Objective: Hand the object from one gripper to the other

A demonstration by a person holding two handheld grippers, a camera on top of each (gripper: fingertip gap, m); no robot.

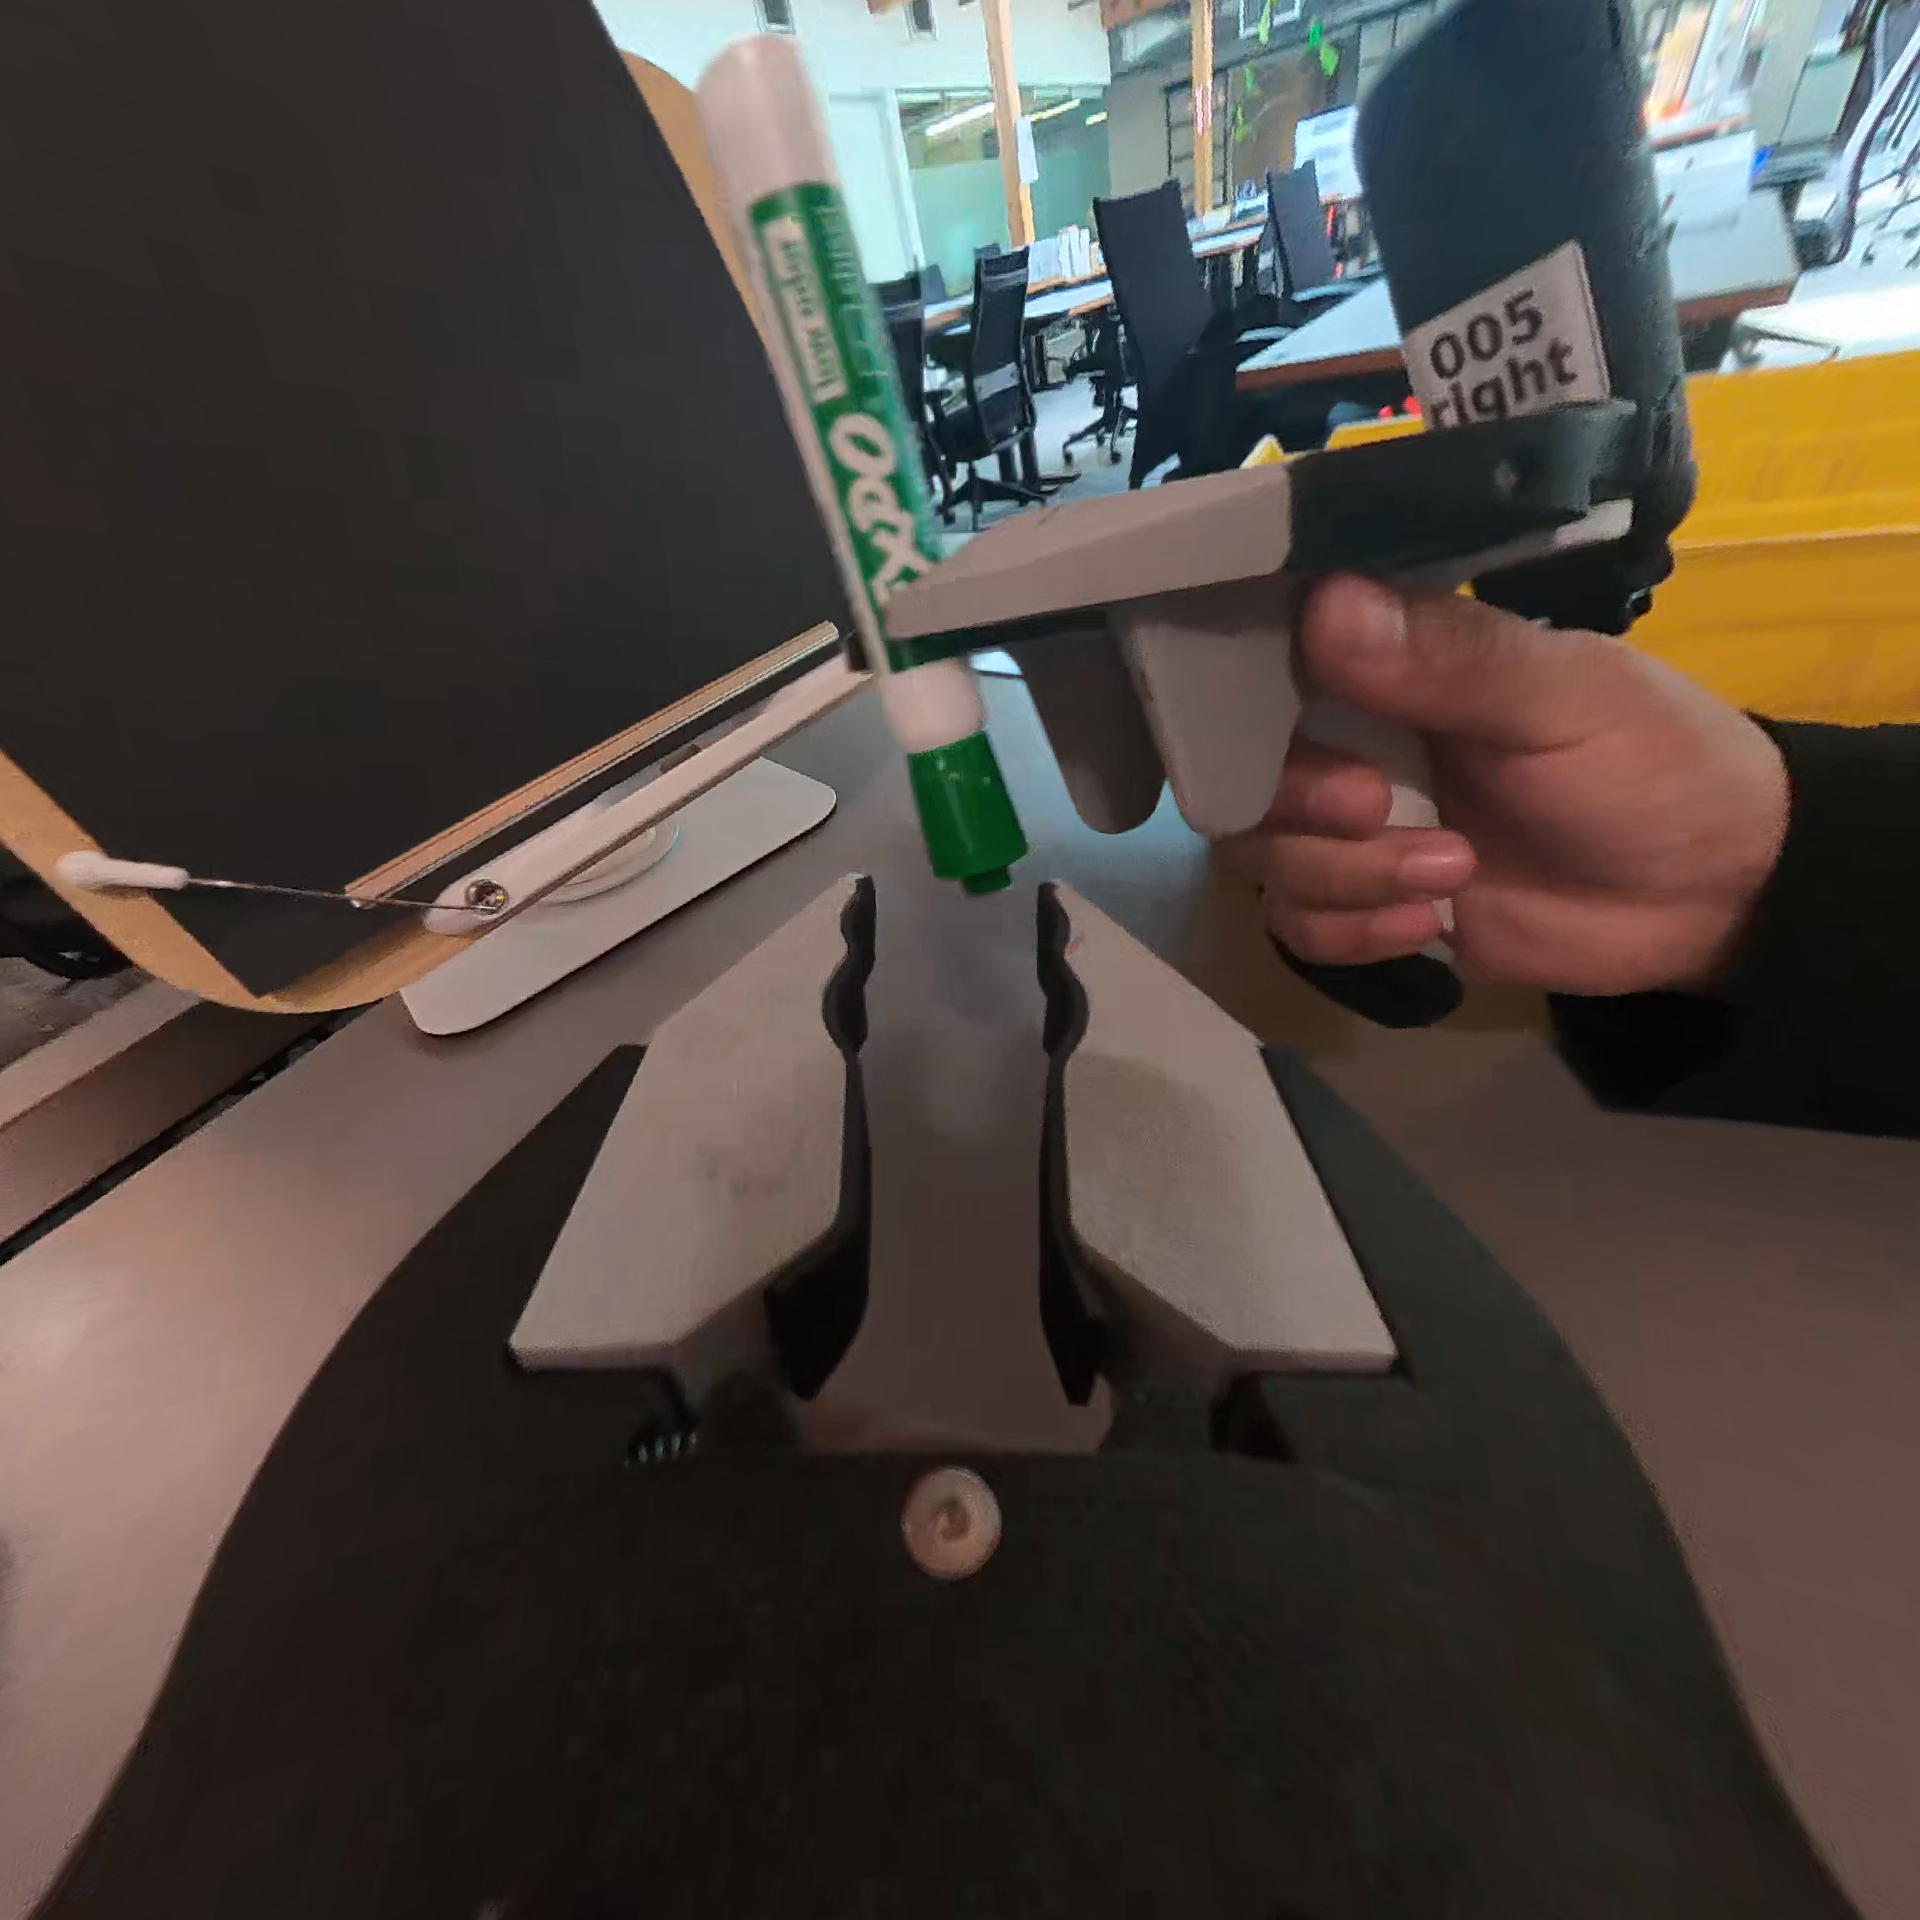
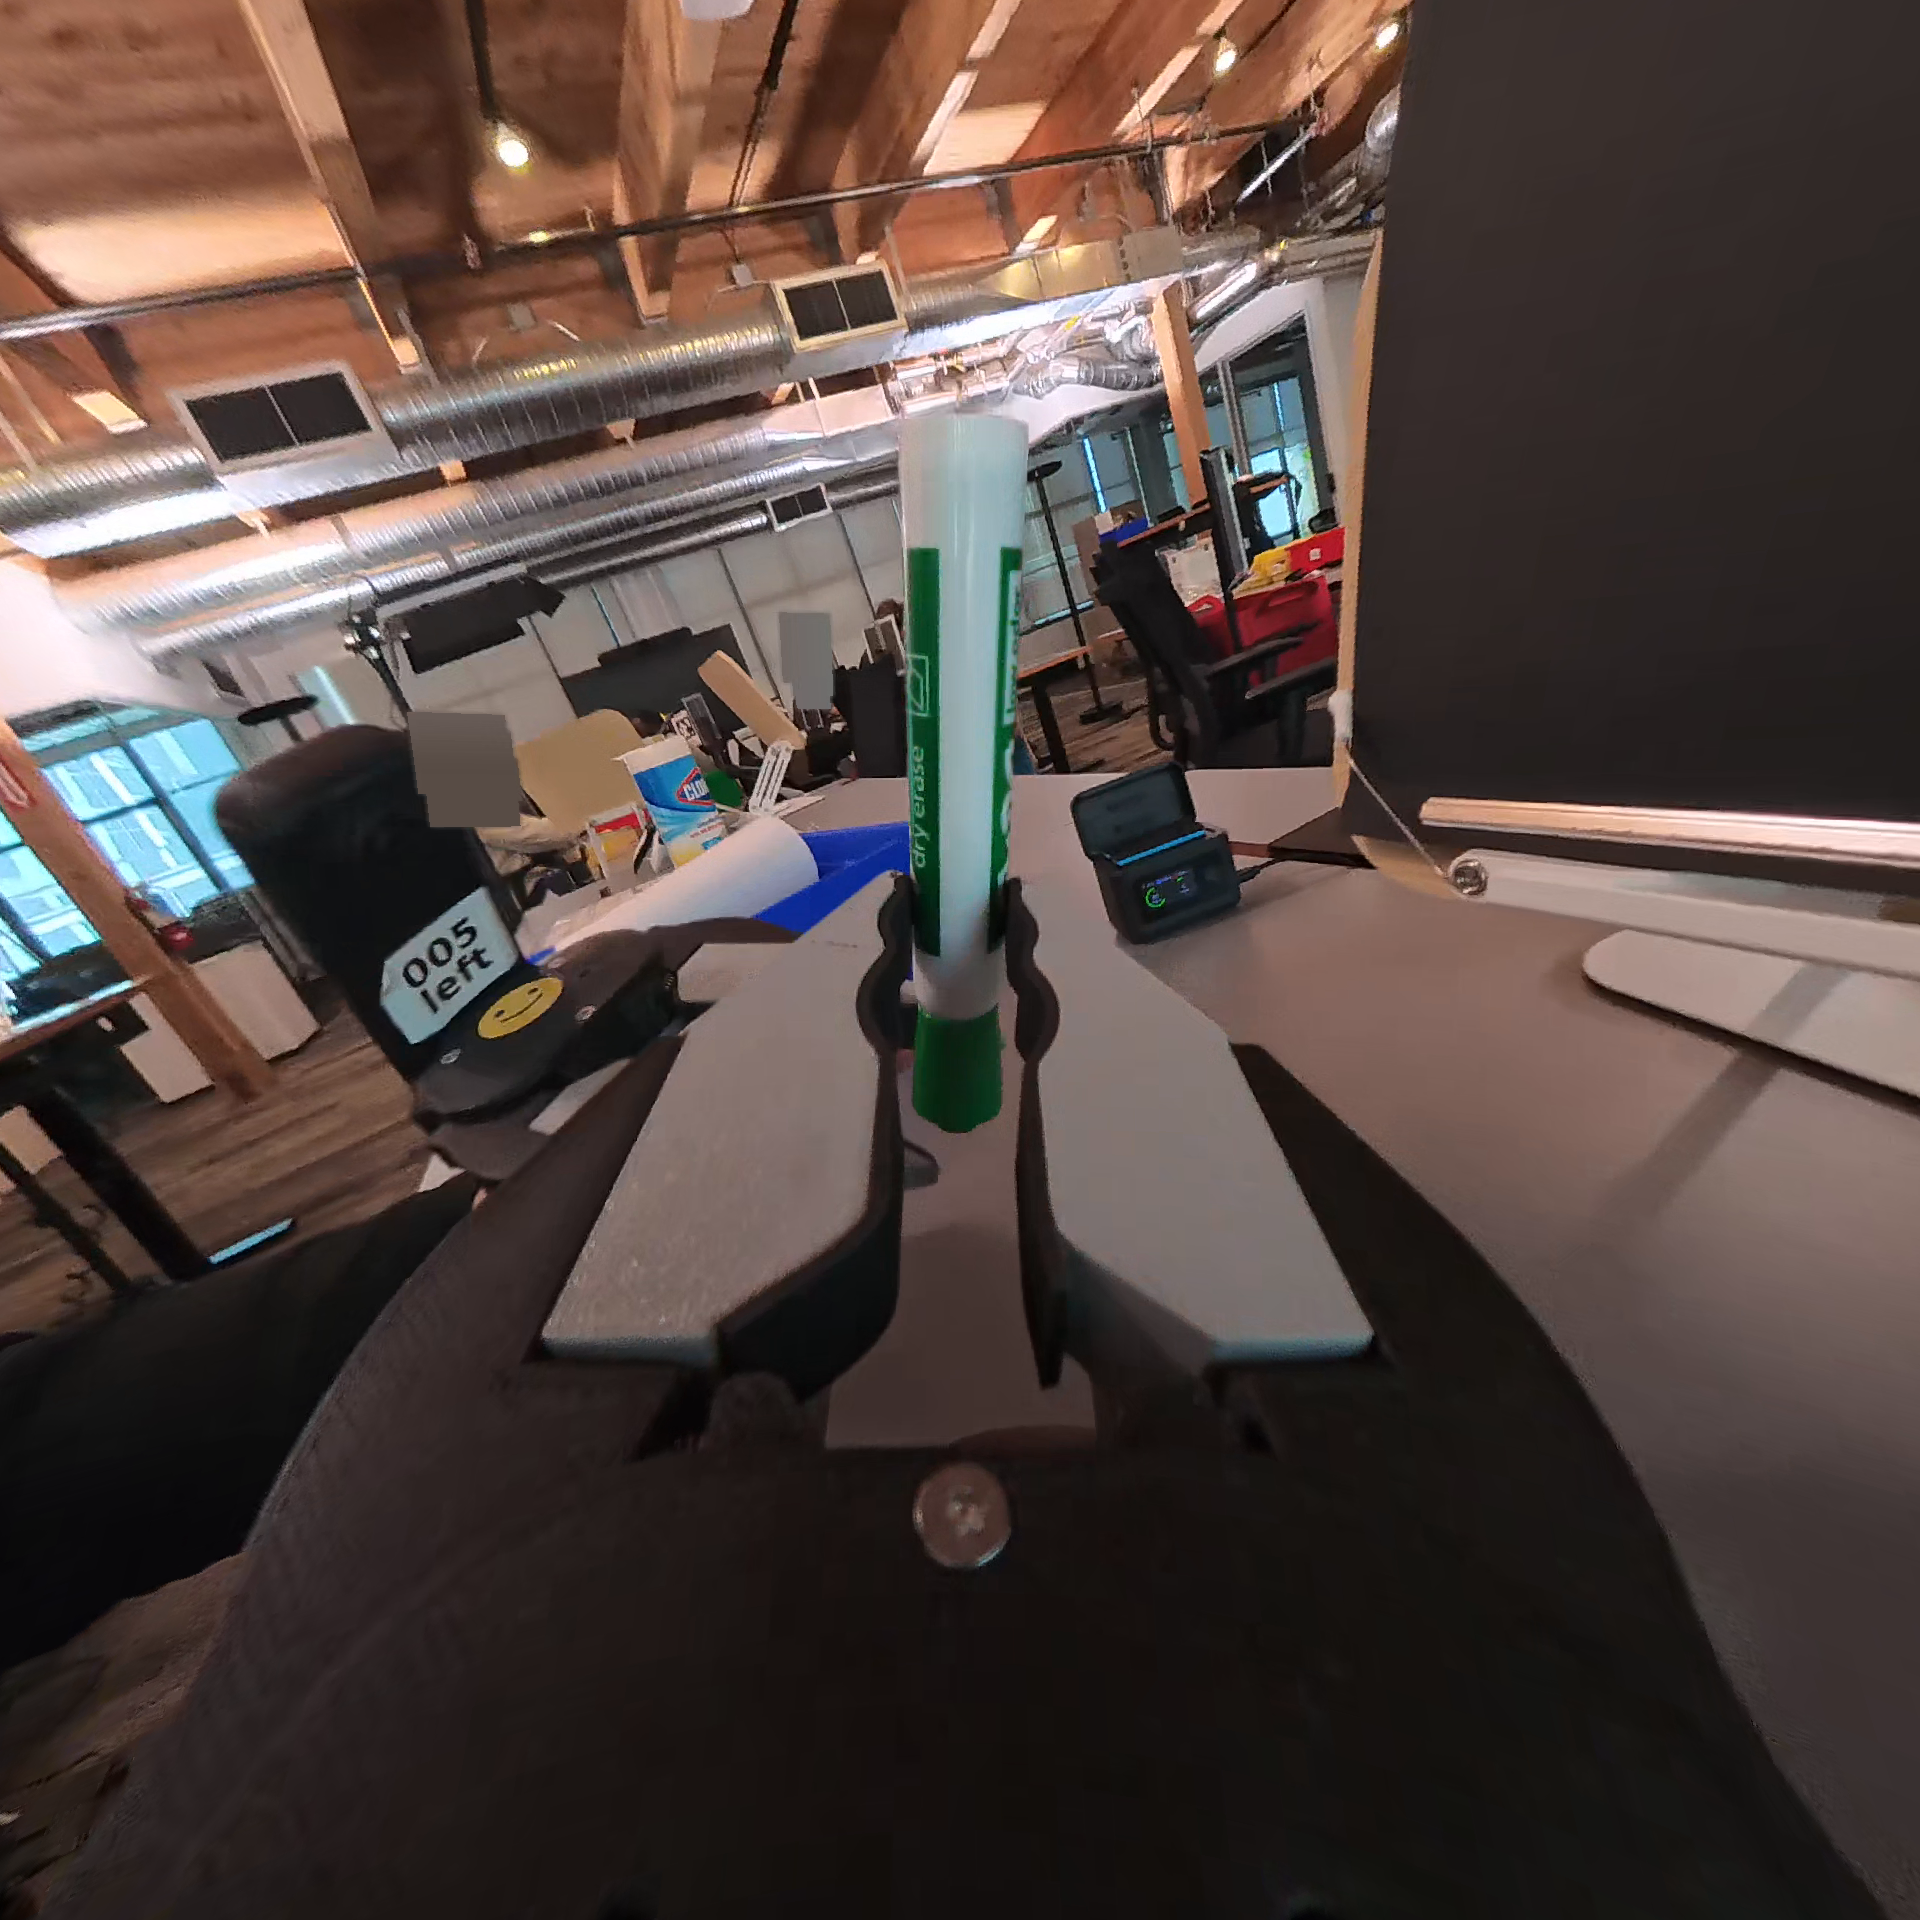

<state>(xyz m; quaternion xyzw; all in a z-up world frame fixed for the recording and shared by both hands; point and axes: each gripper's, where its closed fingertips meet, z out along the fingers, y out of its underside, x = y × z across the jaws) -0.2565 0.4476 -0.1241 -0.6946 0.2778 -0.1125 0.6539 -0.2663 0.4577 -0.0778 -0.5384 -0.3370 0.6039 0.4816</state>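
Note:
A green and white marker (image 1: 831, 343) stands almost upright, green cap (image 1: 961, 816) pointing down. My right gripper (image 1: 894, 623) comes in from the right, held by a hand (image 1: 1507, 790), and is shut on the marker's lower barrel. In the right wrist view the marker (image 2: 956, 675) sits between the tips of my right gripper (image 2: 956, 945). My left gripper (image 1: 956, 914) is open and empty, its tips just below the cap and not touching it. The left gripper's body (image 2: 436, 935) shows at the left of the right wrist view.
A dark monitor (image 1: 364, 416) on a white stand (image 1: 623, 894) is at the left on the grey desk (image 1: 1558, 1299). A yellow bin (image 1: 1808, 540) is behind the hand. A small black charging case (image 2: 1164, 862) and a blue tray (image 2: 842, 862) sit farther back. Tip to tip, the grippers are about 5 cm apart.

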